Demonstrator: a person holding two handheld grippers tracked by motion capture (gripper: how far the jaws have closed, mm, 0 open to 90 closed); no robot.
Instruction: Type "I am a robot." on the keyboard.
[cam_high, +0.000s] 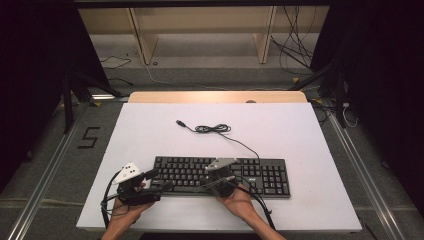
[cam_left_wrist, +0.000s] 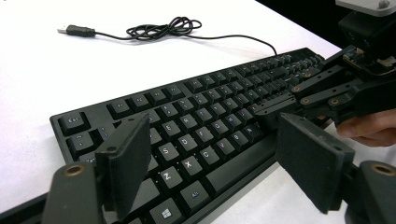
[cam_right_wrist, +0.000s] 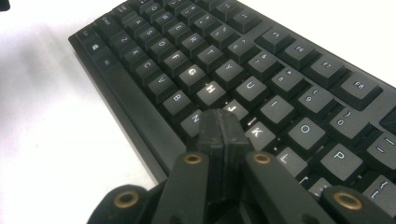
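A black keyboard (cam_high: 260, 175) lies across the near half of the white table top (cam_high: 150, 130). Its cable (cam_high: 212, 129) coils behind it and ends in a loose USB plug (cam_high: 181, 123). My left gripper (cam_high: 160, 180) is at the keyboard's left front corner, open, with its pads (cam_left_wrist: 126, 158) spread over the bottom-left keys (cam_left_wrist: 187, 163) and nothing held. My right gripper (cam_right_wrist: 222, 123) is shut, with its joined tips down at the keys around N, M and J on the keyboard (cam_right_wrist: 233, 60). I cannot tell whether they press a key. In the left gripper view, the right gripper (cam_left_wrist: 275, 105) reaches in from the right.
The table's wooden far edge (cam_high: 215, 96) borders a floor with loose cables (cam_high: 295, 45) and a wooden frame (cam_high: 145, 40). Metal rails (cam_high: 50, 165) run along both sides. Bare table top lies beyond the keyboard and to its right.
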